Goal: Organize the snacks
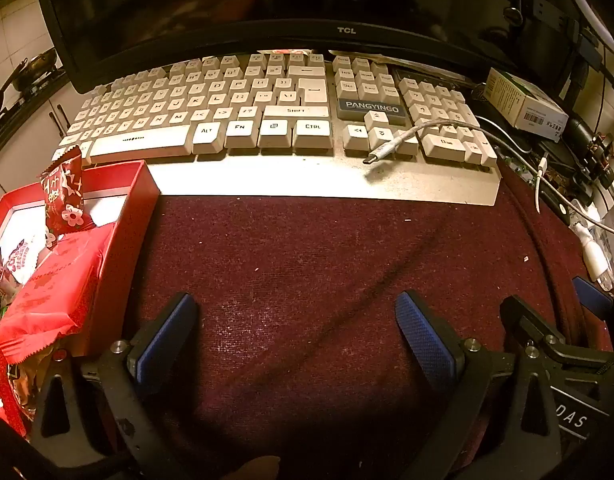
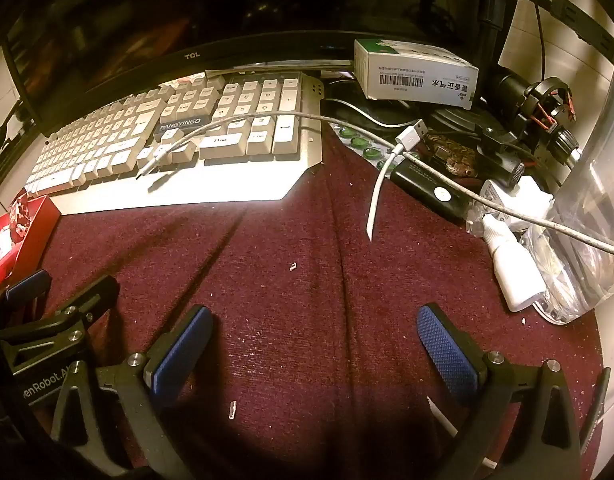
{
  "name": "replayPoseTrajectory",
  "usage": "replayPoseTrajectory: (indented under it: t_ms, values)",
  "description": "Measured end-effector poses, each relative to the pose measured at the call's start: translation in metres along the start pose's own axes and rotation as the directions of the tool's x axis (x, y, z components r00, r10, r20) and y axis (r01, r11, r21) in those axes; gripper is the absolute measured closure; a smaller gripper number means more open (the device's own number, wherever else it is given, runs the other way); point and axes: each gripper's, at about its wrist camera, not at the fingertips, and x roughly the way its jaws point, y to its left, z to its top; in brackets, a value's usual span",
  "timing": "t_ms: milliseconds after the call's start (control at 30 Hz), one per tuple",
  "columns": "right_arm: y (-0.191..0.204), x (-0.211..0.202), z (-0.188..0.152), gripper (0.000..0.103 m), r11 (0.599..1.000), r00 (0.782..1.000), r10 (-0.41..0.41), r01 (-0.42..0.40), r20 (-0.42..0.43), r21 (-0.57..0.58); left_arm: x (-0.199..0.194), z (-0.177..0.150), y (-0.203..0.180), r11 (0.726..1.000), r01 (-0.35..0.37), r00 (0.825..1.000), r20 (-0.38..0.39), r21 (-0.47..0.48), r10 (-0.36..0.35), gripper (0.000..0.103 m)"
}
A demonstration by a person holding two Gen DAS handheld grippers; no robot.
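Snacks [image 1: 55,280] are sitting heaped in the red box [image 1: 139,200] at the surface's [image 1: 307,260] left edge, one small packet [image 1: 65,196] (possibly candy) standing tallest. Beside it, the left gripper [image 1: 295,332] is hovering, fingers spread and empty; the right gripper [image 2: 313,344] is doing likewise.
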Motion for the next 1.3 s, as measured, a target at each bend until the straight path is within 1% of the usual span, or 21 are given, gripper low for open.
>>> replayPoseTrajectory:
  t_ms: [1300]
  values:
    - [0.0003,0.0001,-0.0001,0.0,1.0,1.0,0.004,-0.004,-0.002,0.003,-0.0002,-0.0007,0.0034,1.0,-0.006,1.0,-0.005,0.002,0.006,0.001]
